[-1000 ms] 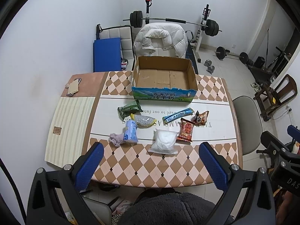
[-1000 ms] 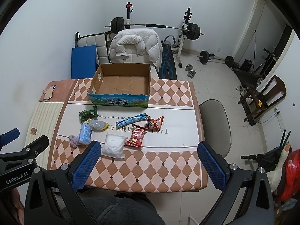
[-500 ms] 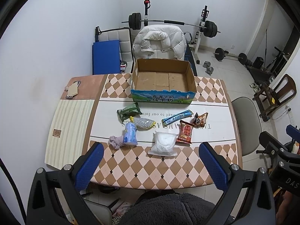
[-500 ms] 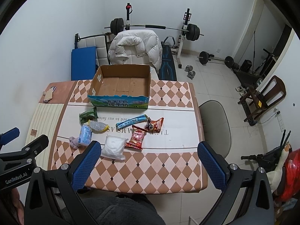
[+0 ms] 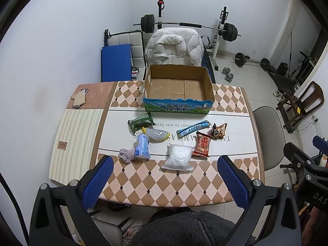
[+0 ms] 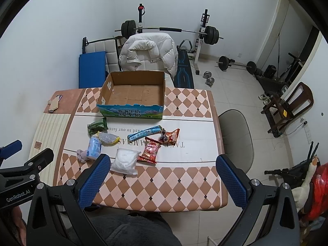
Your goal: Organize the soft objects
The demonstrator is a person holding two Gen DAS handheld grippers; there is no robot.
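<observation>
Both fisheye views are evenly lit by soft, diffuse indoor light, with only faint shadows under the packets on the table [image 5: 176,176]. Focus is sharp at the centre. Straight lines bow strongly toward the edges, and black vignetting fills all 4 corners. No glare shows.

White walls [image 5: 61,30] enclose a room with a pale tiled floor [image 5: 246,71]. Beyond the tabletop's [image 5: 164,184] far edge a chair draped with a white puffer jacket [image 5: 174,47] stands before a barbell rack [image 5: 221,28]. Dumbbells [image 6: 209,78] lie on the floor, and a grey chair [image 6: 235,135] sits by the tabletop's right edge.
</observation>
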